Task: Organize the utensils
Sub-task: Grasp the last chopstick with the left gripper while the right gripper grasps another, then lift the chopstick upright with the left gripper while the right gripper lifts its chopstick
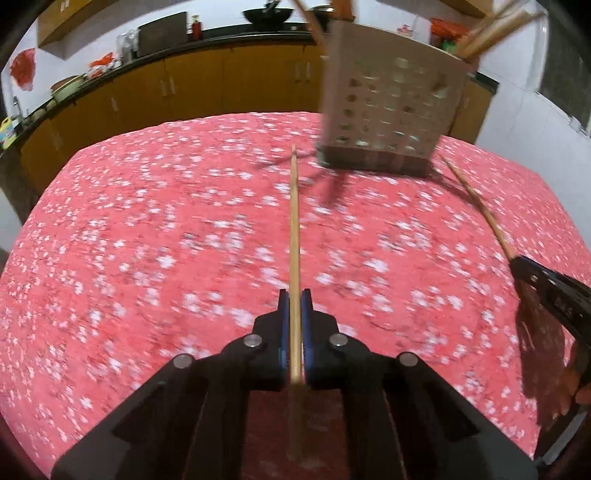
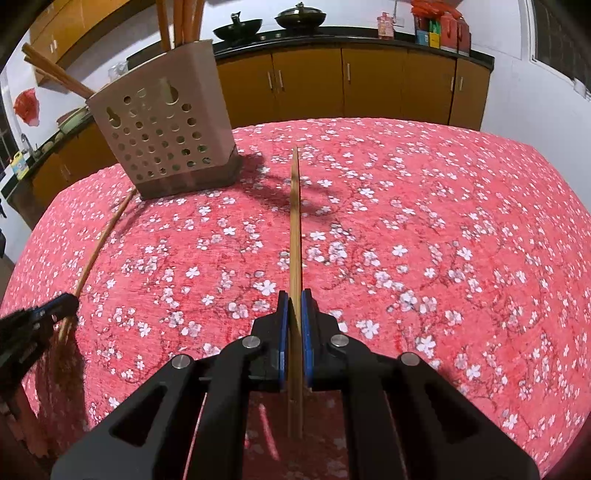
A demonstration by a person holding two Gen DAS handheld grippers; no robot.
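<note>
My left gripper (image 1: 294, 295) is shut on a wooden chopstick (image 1: 294, 229) that points forward toward the beige perforated utensil holder (image 1: 391, 107) at the table's far side. My right gripper (image 2: 294, 295) is shut on another wooden chopstick (image 2: 295, 229) pointing forward, with the holder (image 2: 162, 136) to its front left. The holder has several chopsticks standing in it. In the left wrist view the right gripper (image 1: 532, 273) shows at the right edge with its chopstick (image 1: 476, 203). In the right wrist view the left gripper (image 2: 62, 306) shows at the left edge with its chopstick (image 2: 99, 243).
The table wears a red cloth with white blossoms (image 2: 424, 221). Behind it runs a kitchen counter with orange cabinets (image 2: 369, 85), black woks (image 2: 299, 16) and bottles. A white wall stands to the right (image 1: 517, 122).
</note>
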